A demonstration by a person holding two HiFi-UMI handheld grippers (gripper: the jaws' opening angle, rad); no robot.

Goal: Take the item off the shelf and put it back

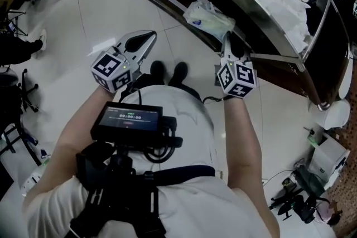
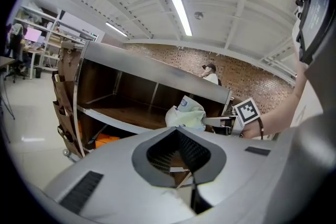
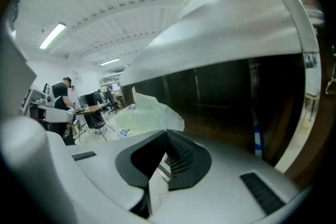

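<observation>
Grey plastic jaws of the right hand-held gripper are seen pressed together on a fold of a pale, crinkled plastic bag. The bag is held at the open front of the shelf unit, just at the edge of its brown middle board; whether it rests on that board cannot be told. The left hand-held gripper is held well apart to the side, over the white tiled floor, its jaws closed together with nothing between them.
</observation>
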